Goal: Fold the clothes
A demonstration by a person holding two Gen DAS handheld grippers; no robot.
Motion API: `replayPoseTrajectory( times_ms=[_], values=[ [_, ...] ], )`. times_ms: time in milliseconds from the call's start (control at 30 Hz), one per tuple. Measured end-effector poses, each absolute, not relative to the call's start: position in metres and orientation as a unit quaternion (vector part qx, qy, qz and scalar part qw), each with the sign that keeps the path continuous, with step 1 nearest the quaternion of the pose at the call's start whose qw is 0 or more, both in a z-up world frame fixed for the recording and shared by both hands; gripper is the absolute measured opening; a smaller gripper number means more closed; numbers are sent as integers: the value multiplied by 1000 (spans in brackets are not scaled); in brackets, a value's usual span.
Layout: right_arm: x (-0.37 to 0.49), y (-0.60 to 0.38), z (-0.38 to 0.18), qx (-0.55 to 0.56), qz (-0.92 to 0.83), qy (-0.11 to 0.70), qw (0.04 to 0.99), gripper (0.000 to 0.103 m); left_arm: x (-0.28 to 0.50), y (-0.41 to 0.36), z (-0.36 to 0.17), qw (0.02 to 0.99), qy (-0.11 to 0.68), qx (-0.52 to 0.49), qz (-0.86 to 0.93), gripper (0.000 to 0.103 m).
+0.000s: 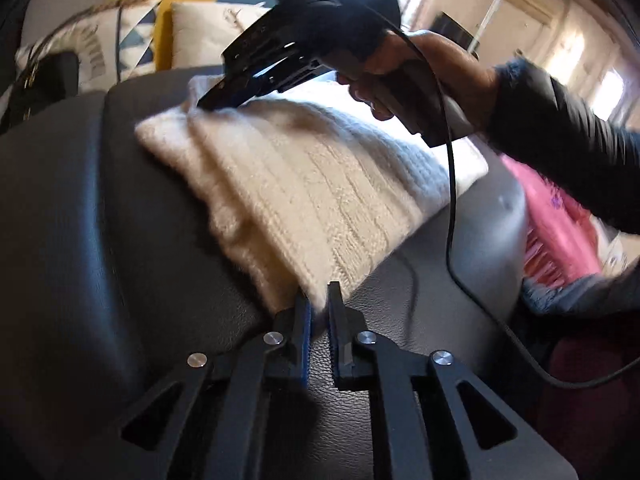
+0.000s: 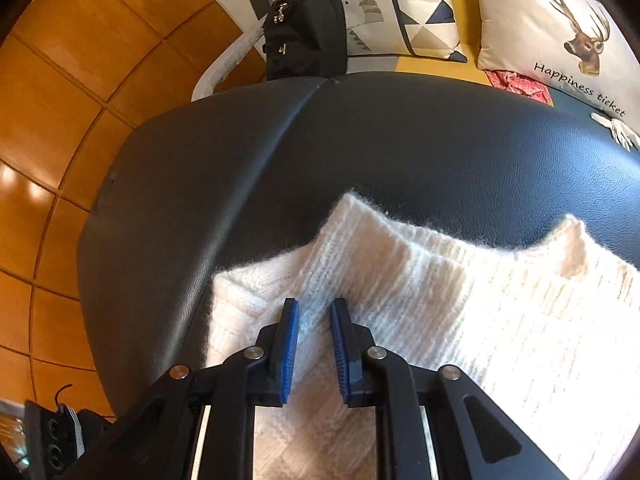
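A cream knitted sweater (image 1: pixel 304 184) lies folded on a black leather seat (image 1: pixel 80 220). My left gripper (image 1: pixel 318 296) is shut on the sweater's near corner, with the knit pinched between its blue pads. In the left wrist view a hand (image 1: pixel 452 68) holds my right gripper (image 1: pixel 208 102) at the sweater's far corner, its tips down in the knit. In the right wrist view the right gripper (image 2: pixel 315 310) is closed on a raised fold of the sweater (image 2: pixel 500 312), near the edge of the seat (image 2: pixel 280 140).
Patterned cushions (image 2: pixel 560 28) and a black bag (image 2: pixel 306 36) stand behind the seat. A pink garment (image 1: pixel 556 220) lies at the right, and a black cable (image 1: pixel 451 200) hangs across the sweater's right side. The wood floor (image 2: pixel 60 100) lies left of the seat.
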State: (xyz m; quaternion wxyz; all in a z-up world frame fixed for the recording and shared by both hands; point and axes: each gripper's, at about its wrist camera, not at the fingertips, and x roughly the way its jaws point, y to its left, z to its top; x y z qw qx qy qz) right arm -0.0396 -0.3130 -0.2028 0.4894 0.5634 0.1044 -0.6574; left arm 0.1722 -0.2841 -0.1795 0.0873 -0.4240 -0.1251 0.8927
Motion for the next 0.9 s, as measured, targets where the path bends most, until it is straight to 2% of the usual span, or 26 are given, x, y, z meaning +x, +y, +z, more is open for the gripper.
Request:
replayPoseTrajectory(
  times_ms=[100, 133, 267, 433, 467, 533, 700, 800, 900],
  values=[
    [-38, -304, -189, 558, -664, 83, 491, 25, 173, -287, -171, 62, -128, -421, 896, 28],
    [-36, -294, -181, 550, -669, 69, 495, 28, 173, -287, -168, 54, -129, -420, 897, 31],
    [-15, -251, -151, 529, -682, 33, 504, 36, 174, -291, -156, 21, -132, -416, 899, 34],
    [17, -182, -158, 521, -700, 78, 482, 42, 167, -285, -141, -14, -128, -403, 906, 36],
    [23, -170, -162, 521, -707, 95, 470, 43, 158, -278, -143, -26, -116, -402, 908, 40],
    [35, -148, -169, 515, -719, 117, 452, 43, 140, -264, -147, -49, -91, -399, 911, 56],
    [60, -118, -182, 491, -738, 159, 434, 43, 109, -237, -180, -154, -24, -443, 883, 56],
    [74, -116, -189, 470, -742, 198, 434, 44, 122, -227, -165, -174, -36, -416, 892, 56],
    [71, -95, -181, 469, -750, 150, 441, 43, 133, -218, -146, -168, -59, -380, 908, 56]
  ],
)
